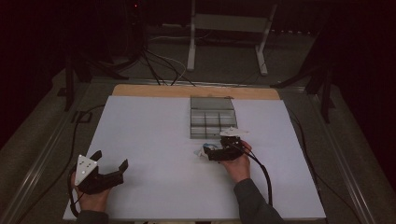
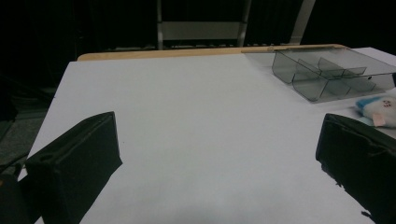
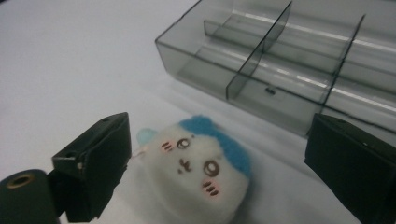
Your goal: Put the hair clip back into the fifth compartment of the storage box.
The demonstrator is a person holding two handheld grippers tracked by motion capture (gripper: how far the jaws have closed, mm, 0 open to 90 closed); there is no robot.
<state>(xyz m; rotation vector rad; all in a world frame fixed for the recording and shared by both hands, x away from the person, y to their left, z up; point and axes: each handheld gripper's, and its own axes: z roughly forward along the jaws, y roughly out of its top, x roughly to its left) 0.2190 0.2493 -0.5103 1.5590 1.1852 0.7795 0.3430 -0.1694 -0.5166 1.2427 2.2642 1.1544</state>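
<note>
Right gripper (image 3: 215,154) wide open around plush toy (image 3: 201,172), not clamped.
Toy, white with blue top, lies on white table (image 1: 149,140) just in front of clear divided organizer box (image 1: 212,117). Left gripper (image 1: 111,168) wide open, empty, near table's front-left corner.

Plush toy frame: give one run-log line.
right gripper open, straddling plush toy | left gripper open, idle | divided tray empty

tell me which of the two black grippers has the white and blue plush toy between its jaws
The right gripper: its open jaws flank the white and blue plush toy beside the clear grey divided tray. The left gripper hovers open over bare white table.
</note>
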